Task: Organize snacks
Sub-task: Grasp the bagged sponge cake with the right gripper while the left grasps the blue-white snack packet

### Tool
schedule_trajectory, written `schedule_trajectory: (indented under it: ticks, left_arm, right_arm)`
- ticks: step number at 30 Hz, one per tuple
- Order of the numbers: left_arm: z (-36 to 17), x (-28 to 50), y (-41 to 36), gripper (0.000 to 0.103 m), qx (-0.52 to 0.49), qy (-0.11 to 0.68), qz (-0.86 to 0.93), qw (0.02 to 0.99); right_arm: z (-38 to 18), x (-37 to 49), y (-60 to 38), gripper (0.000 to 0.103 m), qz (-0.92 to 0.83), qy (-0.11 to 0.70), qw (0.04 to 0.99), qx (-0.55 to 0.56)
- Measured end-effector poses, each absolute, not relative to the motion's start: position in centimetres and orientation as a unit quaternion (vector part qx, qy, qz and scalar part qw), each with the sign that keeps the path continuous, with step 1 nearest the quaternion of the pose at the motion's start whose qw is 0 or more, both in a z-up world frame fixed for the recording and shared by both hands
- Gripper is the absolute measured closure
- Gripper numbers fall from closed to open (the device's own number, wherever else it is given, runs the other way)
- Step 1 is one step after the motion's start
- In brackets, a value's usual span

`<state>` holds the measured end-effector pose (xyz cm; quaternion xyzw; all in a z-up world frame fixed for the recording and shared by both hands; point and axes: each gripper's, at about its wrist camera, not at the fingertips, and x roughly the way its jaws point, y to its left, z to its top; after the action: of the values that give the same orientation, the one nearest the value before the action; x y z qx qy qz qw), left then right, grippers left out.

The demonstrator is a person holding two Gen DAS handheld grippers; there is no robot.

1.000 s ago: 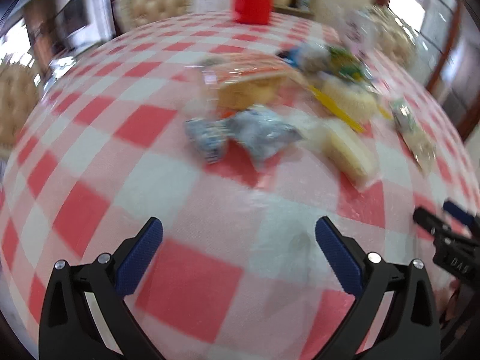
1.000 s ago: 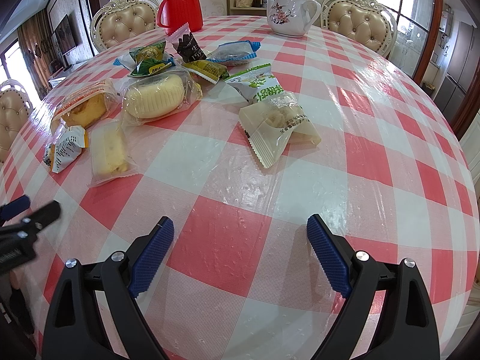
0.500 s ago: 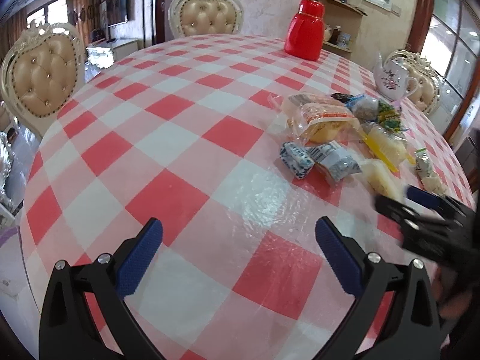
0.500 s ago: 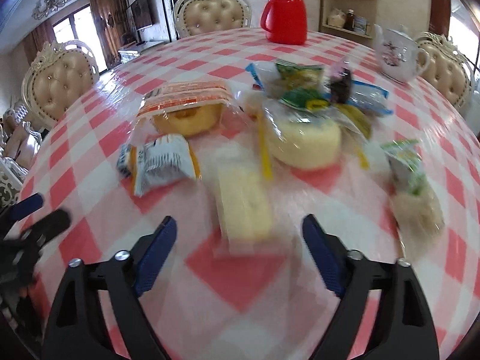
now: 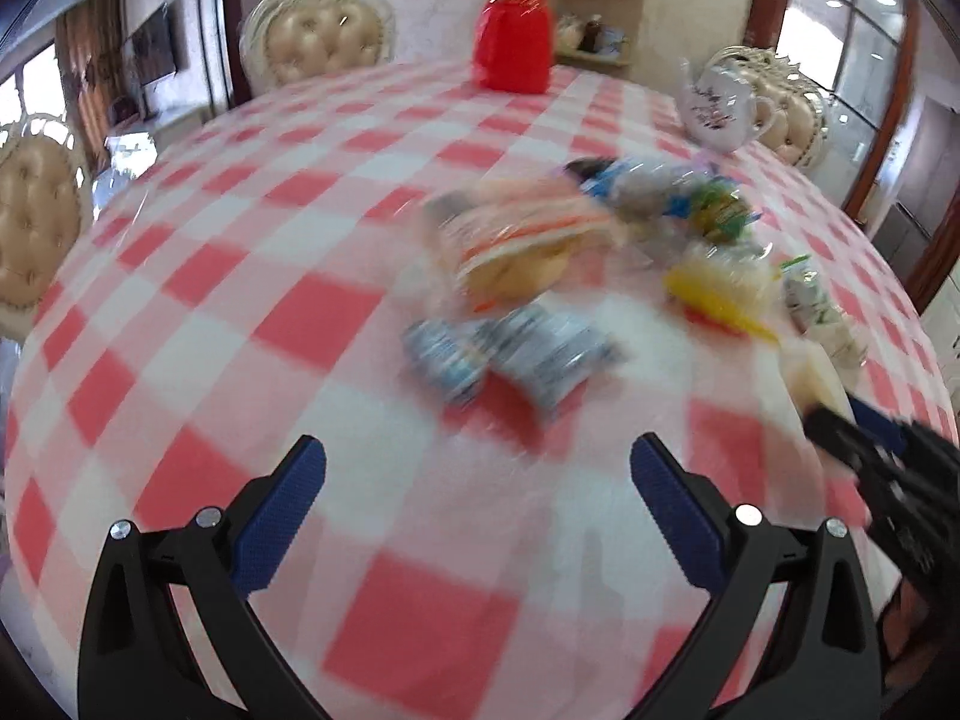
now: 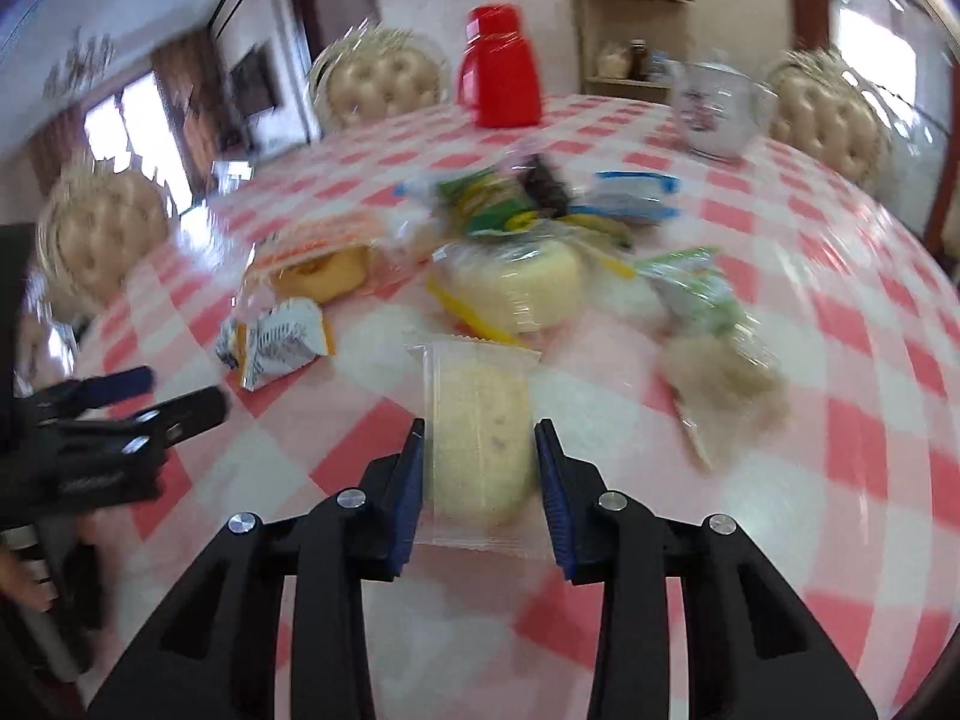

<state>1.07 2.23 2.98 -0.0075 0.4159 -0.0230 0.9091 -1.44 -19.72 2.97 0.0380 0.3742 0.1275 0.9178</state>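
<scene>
Several wrapped snacks lie in a loose pile on a red-and-white checked table. My right gripper is closed around a pale cake in a clear wrapper, its blue pads touching both sides. Beyond it lie a round yellow cake, a bread bag, a white-orange packet and a green packet. My left gripper is open and empty above bare tablecloth, short of the blurred silver-blue packets. It also shows at the left in the right wrist view.
A red thermos and a white teapot stand at the far side of the table. Padded chairs ring the table. The right gripper appears at the right edge of the left wrist view.
My right gripper has moved forward and closed around the pale wrapped cake. My left gripper has swung right, bringing the snack pile nearer the middle of its view.
</scene>
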Motion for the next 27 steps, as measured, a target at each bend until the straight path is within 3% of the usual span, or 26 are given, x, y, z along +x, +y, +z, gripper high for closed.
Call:
schedule_trajectory:
  ticks: [5, 11, 13, 14, 16, 23, 27]
  left_arm:
    - [3.7, 2.7, -2.3, 0.002, 0.067, 0.388, -0.062, 0.917]
    - [1.7, 6.4, -3.5, 0.02, 0.093, 0.421, -0.067, 0.9]
    - [1.1, 6.6, -3.9, 0.03, 0.123, 0.417, -0.058, 0.899]
    - [1.0, 6.4, -4.1, 0.048, 0.134, 0.415, -0.056, 0.898]
    - [1.3, 5.5, -3.9, 0.057, 0.114, 0.412, -0.088, 0.9]
    - [1.8, 2.0, -4.6, 0.058, 0.085, 0.398, -0.181, 0.895]
    - [1.4, 1.9, -6.5, 0.043, 0.115, 0.392, -0.187, 0.893]
  right_arm:
    - [3.3, -3.5, -22.7, 0.067, 0.126, 0.351, 0.924, 0.088]
    - [3.3, -4.3, -24.4, 0.067, 0.144, 0.339, 0.92, 0.134]
    - [3.2, -4.2, -24.5, 0.067, 0.146, 0.342, 0.918, 0.137]
    - [3.2, -4.2, -24.5, 0.067, 0.148, 0.342, 0.917, 0.139]
    - [3.2, -4.3, -24.5, 0.067, 0.151, 0.342, 0.917, 0.142]
    - [3.2, -4.4, -24.8, 0.067, 0.154, 0.337, 0.916, 0.151]
    - [3.2, -4.4, -24.9, 0.067, 0.154, 0.337, 0.916, 0.154]
